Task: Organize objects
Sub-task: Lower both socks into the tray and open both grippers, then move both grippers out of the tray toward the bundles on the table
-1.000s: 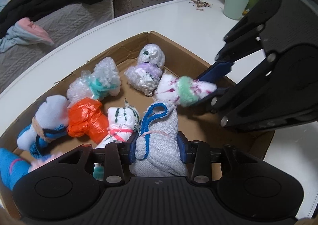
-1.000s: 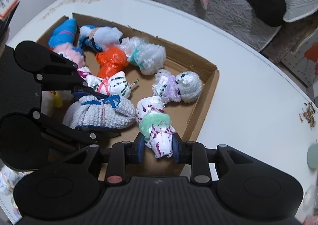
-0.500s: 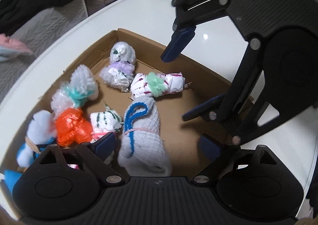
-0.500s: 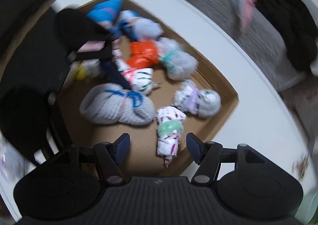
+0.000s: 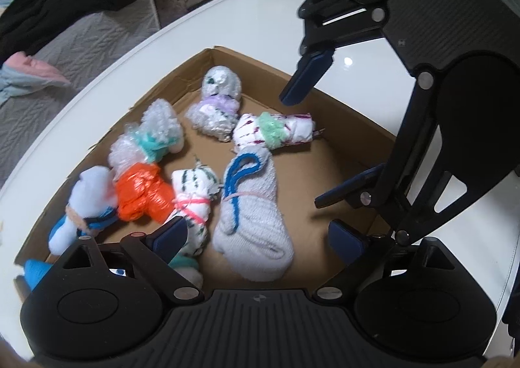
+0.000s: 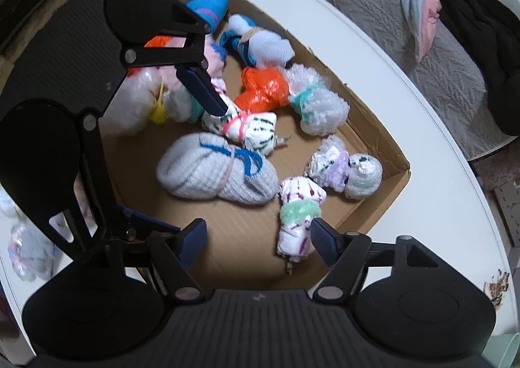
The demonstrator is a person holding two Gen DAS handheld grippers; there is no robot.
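Observation:
A shallow cardboard box (image 5: 354,114) (image 6: 377,134) on the white table holds several tied bundles. A grey knit bundle with a blue cord (image 5: 250,215) (image 6: 214,173) lies in the middle. A white bundle with purple marks and a green band (image 5: 276,132) (image 6: 299,215) lies beside it. My left gripper (image 5: 256,241) is open and empty just above the grey bundle. My right gripper (image 6: 258,238) is open and empty over the green-banded bundle; it also shows in the left wrist view (image 5: 328,137).
Other bundles fill the box: orange plastic (image 5: 143,192), bubble wrap with teal tie (image 5: 149,137), silver-and-purple (image 5: 217,104), white with pink string (image 5: 195,192). Loose bundles lie outside the box (image 6: 29,251). A bed with clothes (image 6: 455,10) stands beyond the table.
Both grippers opened and let go of their bundles, the grey one and the green-banded one, which now lie in the box. Both grippers have pulled back and up.

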